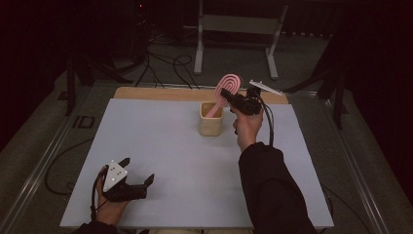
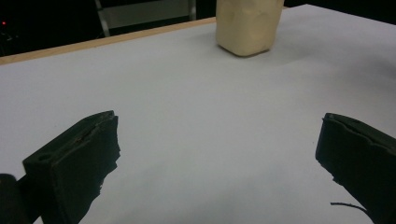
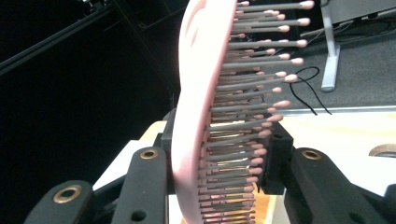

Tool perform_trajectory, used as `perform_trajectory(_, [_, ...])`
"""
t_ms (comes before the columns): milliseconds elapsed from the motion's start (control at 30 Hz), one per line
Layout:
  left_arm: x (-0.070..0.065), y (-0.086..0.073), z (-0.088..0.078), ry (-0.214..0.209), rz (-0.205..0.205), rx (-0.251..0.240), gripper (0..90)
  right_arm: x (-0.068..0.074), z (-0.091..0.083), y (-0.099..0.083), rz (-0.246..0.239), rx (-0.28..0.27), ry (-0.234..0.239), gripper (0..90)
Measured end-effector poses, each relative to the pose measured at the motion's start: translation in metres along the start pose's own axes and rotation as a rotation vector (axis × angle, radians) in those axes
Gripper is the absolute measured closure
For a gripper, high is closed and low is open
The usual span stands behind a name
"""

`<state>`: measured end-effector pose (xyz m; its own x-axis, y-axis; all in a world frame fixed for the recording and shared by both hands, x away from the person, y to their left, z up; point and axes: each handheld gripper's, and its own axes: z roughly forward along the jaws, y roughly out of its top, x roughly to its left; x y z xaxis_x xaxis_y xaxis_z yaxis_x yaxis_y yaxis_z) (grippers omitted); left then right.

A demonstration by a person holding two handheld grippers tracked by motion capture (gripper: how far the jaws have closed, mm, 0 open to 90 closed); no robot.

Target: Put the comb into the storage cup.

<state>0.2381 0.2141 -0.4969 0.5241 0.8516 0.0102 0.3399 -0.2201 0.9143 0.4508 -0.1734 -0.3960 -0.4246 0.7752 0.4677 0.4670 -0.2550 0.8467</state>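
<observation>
While dark floor surrounds the white table (image 1: pixel 160 146), the right claw (image 1: pixel 229 95) clenches the hairbrush (image 1: pixel 226 87).

The brush (image 3: pixel 205 116) runs off the right gripper view at twelve and six o'clock. In the high view its handle end is hidden inside the cup (image 1: pixel 211 119). The left gripper view cuts the cup off at twelve o'clock.

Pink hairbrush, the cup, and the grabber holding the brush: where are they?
pink hairbrush (image 1: pixel 228 87), high view, on its oval head.
cup (image 1: pixel 211 125), high view, on its front wall.
right gripper (image 3: pixel 219 163), right gripper view, between the jaws clamping the brush.
</observation>
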Motion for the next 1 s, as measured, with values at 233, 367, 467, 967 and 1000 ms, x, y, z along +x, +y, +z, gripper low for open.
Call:
perform_trajectory(233, [0.000, 0.000, 0.000, 0.000, 0.002, 0.002, 0.1, -0.002, 0.002, -0.008, 0.008, 0.009, -0.001, 62.0])
perform_trajectory(367, [0.000, 0.000, 0.000, 0.000, 0.002, 0.002, 0.1, -0.005, 0.003, -0.014, 0.021, 0.020, -0.003, 61.6])
perform_trajectory(467, [-0.001, 0.000, 0.000, 0.001, 0.003, 0.003, 0.1, -0.006, 0.004, -0.018, 0.017, 0.033, 0.000, 61.3])
perform_trajectory(967, [0.000, 0.000, 0.000, 0.000, 0.004, 0.002, 0.1, 0.005, 0.014, -0.030, -0.003, 0.065, 0.037, 58.6])
perform_trajectory(1000, [0.000, 0.000, 0.000, 0.000, 0.003, 0.001, 0.1, 0.005, 0.015, -0.030, -0.003, 0.065, 0.039, 58.5])
